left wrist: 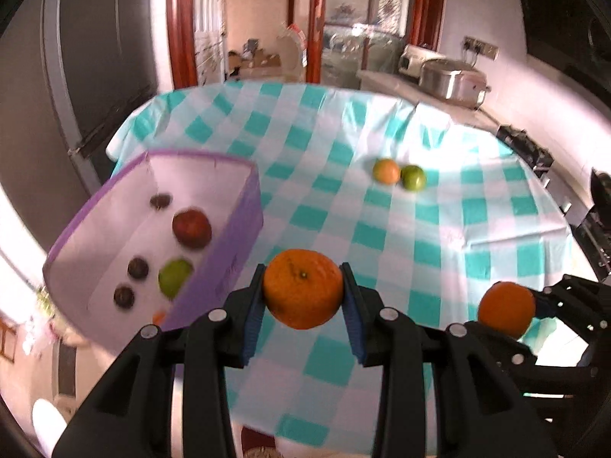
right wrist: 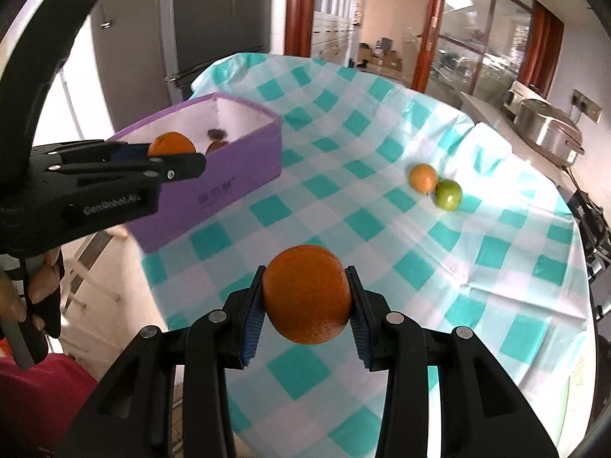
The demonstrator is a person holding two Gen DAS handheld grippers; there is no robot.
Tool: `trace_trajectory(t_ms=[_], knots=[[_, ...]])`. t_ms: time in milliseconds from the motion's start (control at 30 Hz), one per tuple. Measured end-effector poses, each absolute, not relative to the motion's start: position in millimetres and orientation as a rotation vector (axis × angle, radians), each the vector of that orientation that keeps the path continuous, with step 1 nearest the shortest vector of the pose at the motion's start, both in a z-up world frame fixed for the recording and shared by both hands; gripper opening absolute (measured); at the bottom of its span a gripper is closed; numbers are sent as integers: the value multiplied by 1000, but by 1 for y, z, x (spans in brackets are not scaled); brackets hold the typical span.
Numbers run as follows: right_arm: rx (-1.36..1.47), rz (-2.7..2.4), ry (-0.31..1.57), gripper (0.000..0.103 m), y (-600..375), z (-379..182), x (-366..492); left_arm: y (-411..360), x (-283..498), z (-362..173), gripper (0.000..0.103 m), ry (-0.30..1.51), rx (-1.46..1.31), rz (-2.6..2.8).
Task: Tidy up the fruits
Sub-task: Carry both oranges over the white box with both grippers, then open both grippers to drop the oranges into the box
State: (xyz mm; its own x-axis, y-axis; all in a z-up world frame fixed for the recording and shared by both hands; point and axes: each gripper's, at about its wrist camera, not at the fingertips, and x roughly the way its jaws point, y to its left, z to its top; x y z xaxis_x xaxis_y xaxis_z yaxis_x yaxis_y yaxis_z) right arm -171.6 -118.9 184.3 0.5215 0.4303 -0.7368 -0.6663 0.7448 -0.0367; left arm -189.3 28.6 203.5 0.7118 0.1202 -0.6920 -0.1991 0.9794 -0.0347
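My left gripper [left wrist: 303, 297] is shut on an orange [left wrist: 303, 288] and holds it above the checked table, just right of the purple box [left wrist: 244, 206]. The box holds a red apple [left wrist: 191, 228], a green fruit [left wrist: 173, 276] and three small dark fruits [left wrist: 137, 267]. My right gripper [right wrist: 306, 301] is shut on a second orange [right wrist: 306, 299] above the table's near edge; it also shows at the right of the left wrist view [left wrist: 506, 309]. A yellow-orange fruit [right wrist: 423, 178] and a green fruit [right wrist: 448, 194] lie touching each other on the table.
The table carries a teal and white checked cloth [right wrist: 382, 229]. A counter at the back right holds a metal pot [right wrist: 546, 129]. A dark fridge [right wrist: 214, 19] stands behind the box. The left gripper shows at the left of the right wrist view [right wrist: 172, 152].
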Motion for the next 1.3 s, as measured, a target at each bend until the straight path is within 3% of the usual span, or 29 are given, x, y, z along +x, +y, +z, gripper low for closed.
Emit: trace_trajectory(t_ms=[300,700,933,1300], knots=[[-265,723,790,39,-10,206,-153,133,-172,230,38,691,-71,134],[-180,878,911,39,118,179,-118,290,-136,200,38,808,-114,253],[-358,965,979,39,174,153,-123,319,-133,158,38,963,-114,244],[-572,1102,1120,39,221,110,-137,328,-61,97,38,1224,-38,178]])
